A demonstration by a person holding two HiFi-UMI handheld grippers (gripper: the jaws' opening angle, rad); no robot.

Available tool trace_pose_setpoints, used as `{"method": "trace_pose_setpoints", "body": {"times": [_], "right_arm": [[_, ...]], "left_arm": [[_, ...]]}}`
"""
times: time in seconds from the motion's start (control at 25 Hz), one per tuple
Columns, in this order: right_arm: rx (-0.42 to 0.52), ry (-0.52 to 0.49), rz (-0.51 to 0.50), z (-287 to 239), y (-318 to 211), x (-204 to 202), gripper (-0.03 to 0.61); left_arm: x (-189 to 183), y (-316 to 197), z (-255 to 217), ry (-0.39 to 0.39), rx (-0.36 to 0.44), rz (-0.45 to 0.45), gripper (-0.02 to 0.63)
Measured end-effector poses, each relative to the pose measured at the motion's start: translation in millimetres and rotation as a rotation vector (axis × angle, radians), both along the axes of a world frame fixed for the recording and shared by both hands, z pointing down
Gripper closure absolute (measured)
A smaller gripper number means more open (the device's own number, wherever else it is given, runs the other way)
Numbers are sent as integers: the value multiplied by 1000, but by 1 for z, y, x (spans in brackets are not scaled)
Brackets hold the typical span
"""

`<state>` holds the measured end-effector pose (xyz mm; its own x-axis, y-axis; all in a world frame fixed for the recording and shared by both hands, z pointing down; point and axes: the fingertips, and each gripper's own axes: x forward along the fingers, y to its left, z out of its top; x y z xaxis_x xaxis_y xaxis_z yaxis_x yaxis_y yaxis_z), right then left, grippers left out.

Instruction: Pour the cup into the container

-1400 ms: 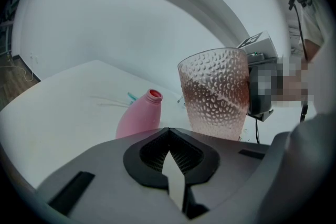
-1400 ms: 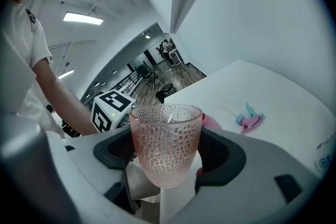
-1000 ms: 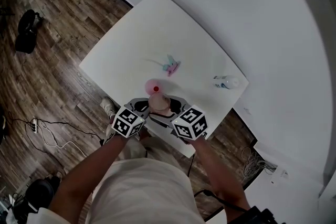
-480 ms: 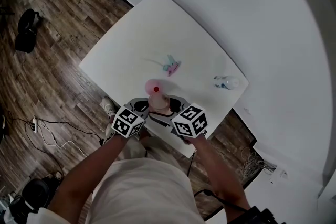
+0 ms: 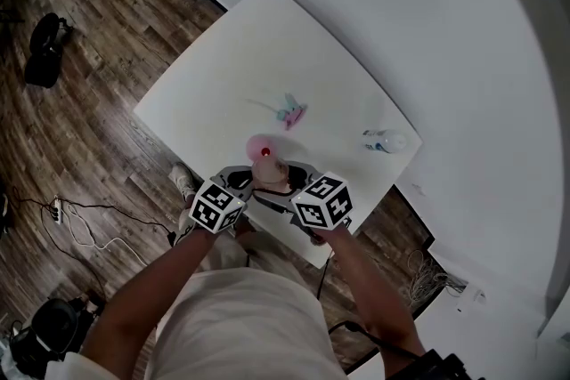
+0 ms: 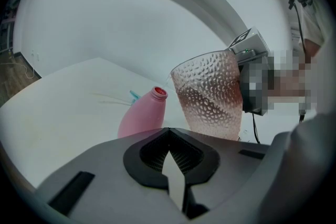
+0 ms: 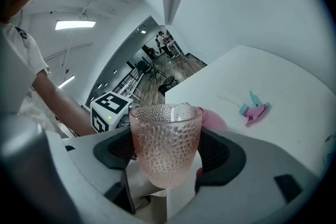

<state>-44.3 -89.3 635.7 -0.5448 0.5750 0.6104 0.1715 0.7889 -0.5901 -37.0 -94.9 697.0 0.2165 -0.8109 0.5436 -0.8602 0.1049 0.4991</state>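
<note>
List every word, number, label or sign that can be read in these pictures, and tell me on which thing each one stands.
No text can be read anywhere.
Left marker cube and right marker cube: only black-and-white square patterns, no letters or numbers.
Small bottle: bluish marks, too small to read.
Pink bottle and dimpled pink cup: no print visible.

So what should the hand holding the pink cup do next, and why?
Probably tip the cup toward the bottle: the right gripper holds it nearly upright, close beside the bottle's open red mouth.
</note>
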Motion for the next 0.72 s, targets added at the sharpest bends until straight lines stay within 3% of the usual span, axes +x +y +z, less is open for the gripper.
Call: {"method": "trace_pose_setpoints", "body": {"times": [0.72], "right_arm": [[-4,32,-11,2,1,3,218]], "left_arm": [[5,1,1,9,2,0,603]]}}
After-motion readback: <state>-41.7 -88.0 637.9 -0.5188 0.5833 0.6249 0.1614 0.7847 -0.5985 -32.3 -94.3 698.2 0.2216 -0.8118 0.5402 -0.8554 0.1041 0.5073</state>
